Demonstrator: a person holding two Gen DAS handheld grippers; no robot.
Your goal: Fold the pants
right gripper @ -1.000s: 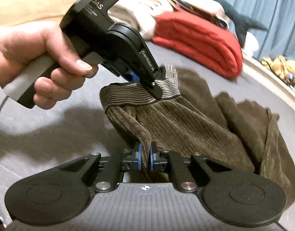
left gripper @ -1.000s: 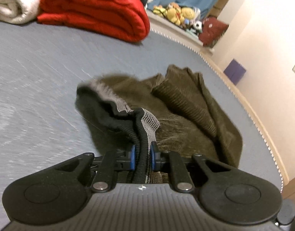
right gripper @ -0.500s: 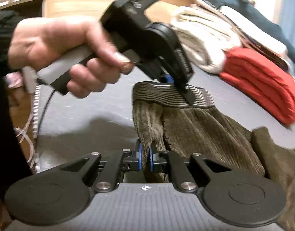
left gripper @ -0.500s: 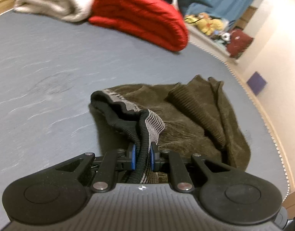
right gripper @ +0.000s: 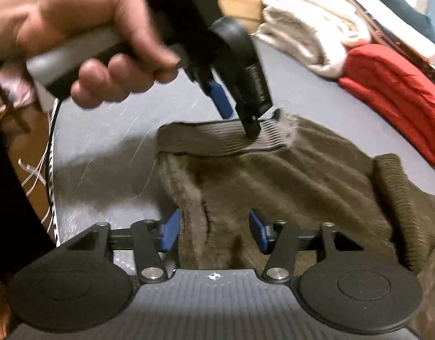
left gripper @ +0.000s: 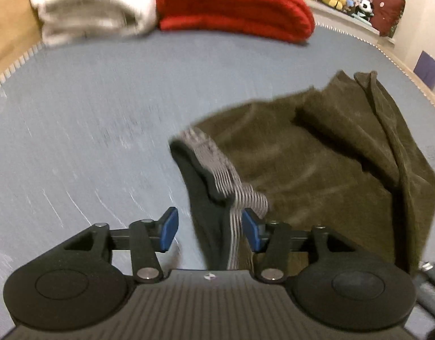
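1. While my left gripper [left gripper: 210, 229] is opening, its blue pads stand apart around the striped waistband [left gripper: 231, 195], pressing nothing.
2. My right gripper [right gripper: 214, 231] is opening too, with brown corduroy between its pads but loose.
3. I see the corduroy pants [right gripper: 288, 181] bunched on the grey mattress [left gripper: 89, 113] toward its right edge, legs doubled over, waistband nearest me.
4. Beyond lie a red blanket [left gripper: 234, 5] and a white blanket [left gripper: 95, 8] at the far edge.
5. I judge one fold laid down; smoothing and a further fold remain.
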